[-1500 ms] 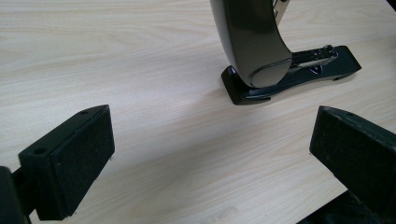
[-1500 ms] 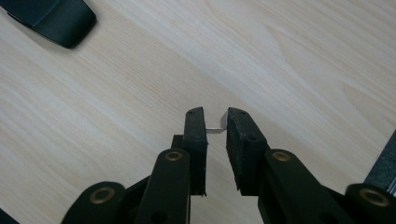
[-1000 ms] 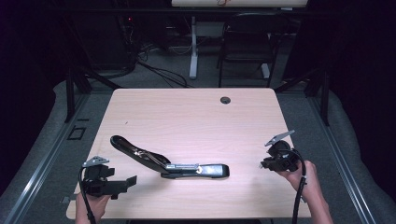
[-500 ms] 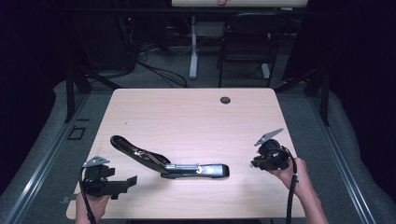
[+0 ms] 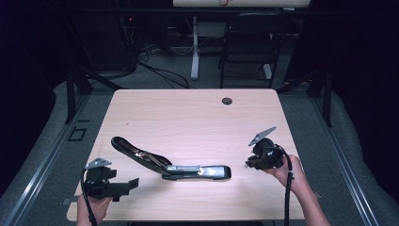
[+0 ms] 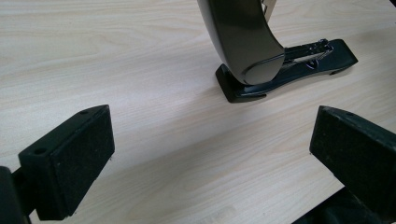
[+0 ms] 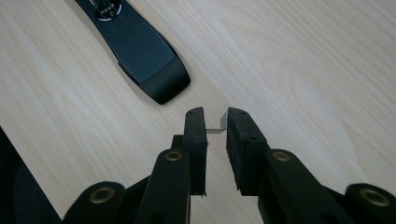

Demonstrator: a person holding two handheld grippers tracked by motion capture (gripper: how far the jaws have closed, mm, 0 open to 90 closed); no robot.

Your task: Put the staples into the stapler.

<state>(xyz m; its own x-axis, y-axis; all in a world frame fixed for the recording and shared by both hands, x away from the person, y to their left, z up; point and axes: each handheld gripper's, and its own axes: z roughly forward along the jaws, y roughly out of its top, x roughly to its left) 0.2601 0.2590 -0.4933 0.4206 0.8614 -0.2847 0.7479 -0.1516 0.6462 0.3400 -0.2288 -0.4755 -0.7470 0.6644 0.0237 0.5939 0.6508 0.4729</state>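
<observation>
A black stapler (image 5: 174,165) lies folded open at the front middle of the wooden table (image 5: 188,117), its top arm stretched toward the left. My left gripper (image 5: 126,187) rests at the front left corner, pointing at it. In the left gripper view the jaws of that gripper (image 6: 210,154) stand wide open with bare wood between them, and the stapler's raised arm (image 6: 247,51) is just ahead. My right gripper (image 5: 248,165) sits right of the stapler. Its jaws (image 7: 215,119) are shut on a small silvery metal strip (image 7: 215,126), a short way from the stapler's base end (image 7: 154,74).
A round cable hole (image 5: 227,100) sits near the table's far edge. Beyond the table stand a white desk leg (image 5: 194,52) and a dark chair (image 5: 244,52), with cables on the floor. The table's front edge runs close under both hands.
My right gripper has moved left toward the stapler's base end, still holding the silvery strip. The left gripper and the stapler have stayed put.
</observation>
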